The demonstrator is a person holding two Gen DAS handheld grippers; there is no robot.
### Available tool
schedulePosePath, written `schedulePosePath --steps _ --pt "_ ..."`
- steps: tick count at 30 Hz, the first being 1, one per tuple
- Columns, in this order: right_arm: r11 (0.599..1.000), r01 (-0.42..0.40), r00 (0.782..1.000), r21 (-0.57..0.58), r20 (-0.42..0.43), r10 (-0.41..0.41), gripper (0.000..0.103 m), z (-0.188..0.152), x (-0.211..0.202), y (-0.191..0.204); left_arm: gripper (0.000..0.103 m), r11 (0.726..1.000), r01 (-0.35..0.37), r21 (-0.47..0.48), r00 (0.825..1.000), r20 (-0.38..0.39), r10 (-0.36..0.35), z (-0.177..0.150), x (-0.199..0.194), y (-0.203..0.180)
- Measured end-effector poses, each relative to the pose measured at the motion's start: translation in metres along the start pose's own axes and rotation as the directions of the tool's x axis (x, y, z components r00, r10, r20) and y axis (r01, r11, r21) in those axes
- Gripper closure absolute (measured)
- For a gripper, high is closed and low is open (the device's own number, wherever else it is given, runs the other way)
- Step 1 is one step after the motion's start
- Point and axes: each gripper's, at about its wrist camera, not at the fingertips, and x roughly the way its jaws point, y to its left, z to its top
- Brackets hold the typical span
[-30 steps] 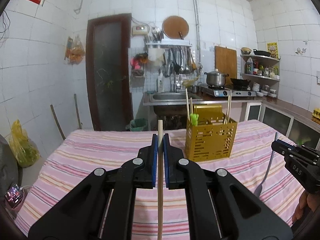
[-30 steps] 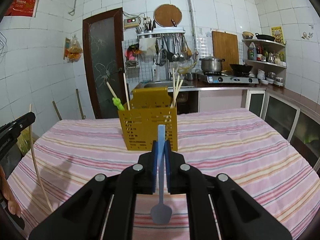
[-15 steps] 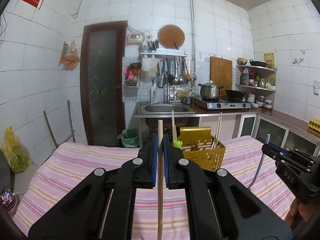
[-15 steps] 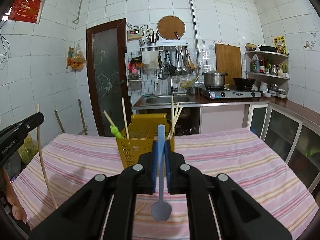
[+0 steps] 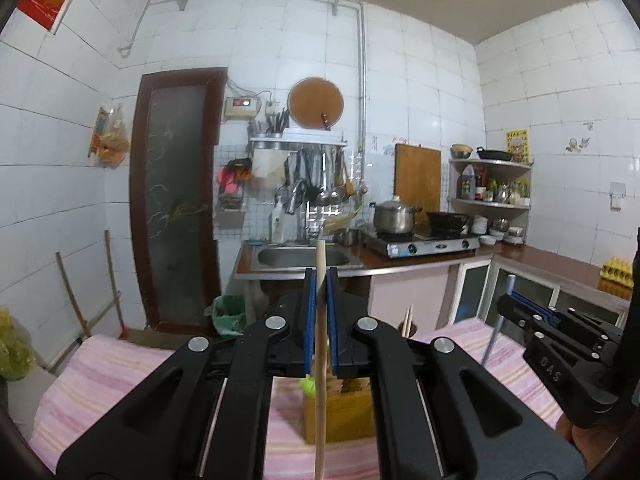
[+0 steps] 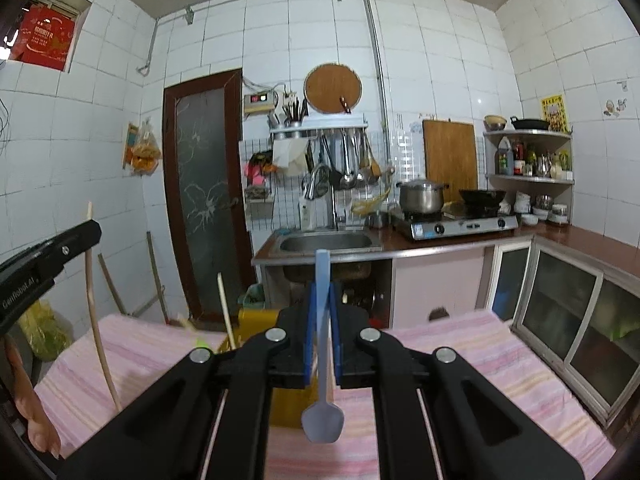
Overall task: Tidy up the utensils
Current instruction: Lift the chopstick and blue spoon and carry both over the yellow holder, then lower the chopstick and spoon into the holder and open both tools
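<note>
Left tool (image 5: 319, 320) is clamped on a thin wooden chopstick (image 5: 320, 400), held upright mid-shaft: light, stiff, smooth, so it could probably pivot in the pads. Right tool (image 6: 320, 332) grips a blue plastic spoon (image 6: 322, 420) by its flat handle, bowl hanging down; light, rigid, likely slick. Both hover above the yellow perforated holder (image 5: 340, 416), boxy hard plastic, standing on the counter (image 6: 460, 344) with its soft pink striped cloth.

I see a sink (image 6: 326, 242) by the back wall. Right of the sink is a pot (image 6: 422, 196) on a stove (image 6: 456, 226). Left of the sink is a brown door (image 6: 202, 192).
</note>
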Motion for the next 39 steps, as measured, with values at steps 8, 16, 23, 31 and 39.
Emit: schedulePosePath --steps 8,16,23,31,39 --pt "1.000 -0.025 0.999 0.004 0.036 0.024 0.096 0.027 0.051 0.010 0.099 1.000 0.019 -0.017 0.998 0.068 -0.017 0.024 0.061 -0.007" --pt "0.999 -0.041 0.999 0.016 -0.003 0.041 0.096 0.011 0.096 0.008 0.099 0.998 0.026 -0.055 0.996 0.092 -0.020 0.013 0.132 -0.003" --pt "0.999 -0.042 0.995 0.025 -0.093 0.044 0.096 -0.025 0.120 0.008 0.099 0.998 0.018 -0.061 1.000 0.006 -0.017 -0.032 0.181 -0.004" --pt "1.000 -0.021 0.981 0.020 -0.192 0.025 0.095 -0.052 0.135 -0.003 0.087 0.998 -0.027 -0.060 0.993 -0.120 0.020 -0.055 0.192 0.011" --pt "0.998 0.062 0.976 -0.003 -0.211 -0.061 0.029 -0.033 0.087 -0.023 0.013 0.992 -0.082 -0.100 0.994 -0.084 0.074 -0.016 0.105 0.045"
